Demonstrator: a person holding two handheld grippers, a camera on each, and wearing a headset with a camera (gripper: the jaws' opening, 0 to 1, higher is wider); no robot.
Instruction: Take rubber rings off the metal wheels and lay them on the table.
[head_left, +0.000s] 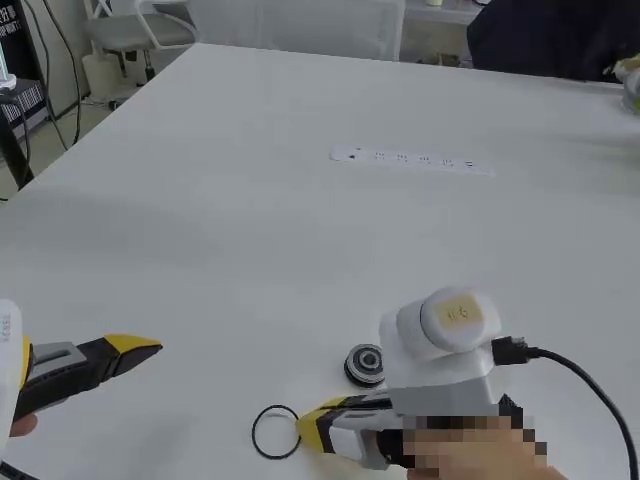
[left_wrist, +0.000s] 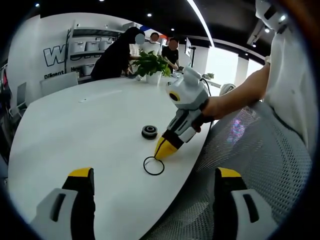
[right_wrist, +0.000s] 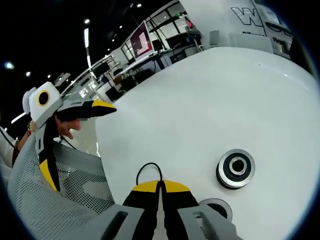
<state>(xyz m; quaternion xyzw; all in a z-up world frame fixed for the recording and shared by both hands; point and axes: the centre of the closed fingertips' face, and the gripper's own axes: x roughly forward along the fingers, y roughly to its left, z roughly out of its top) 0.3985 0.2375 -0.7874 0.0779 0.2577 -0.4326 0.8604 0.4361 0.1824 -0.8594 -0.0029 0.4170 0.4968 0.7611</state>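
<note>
One rubber ring (head_left: 254, 433) lies flat on the white table (head_left: 250, 230), close to the near edge; the right gripper (head_left: 312, 425) has its jaws squeezed together right at the ring's rim, looks like it's pinching it; a metal wheel (head_left: 365, 363) sits just beside that gripper, apart from the ring; the left gripper (head_left: 140, 350) hangs well off to the side, jaws spread wide, holding nothing.

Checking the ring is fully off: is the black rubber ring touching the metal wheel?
Apart. The left gripper view shows bare table between the rubber ring and the metal wheel.
</note>
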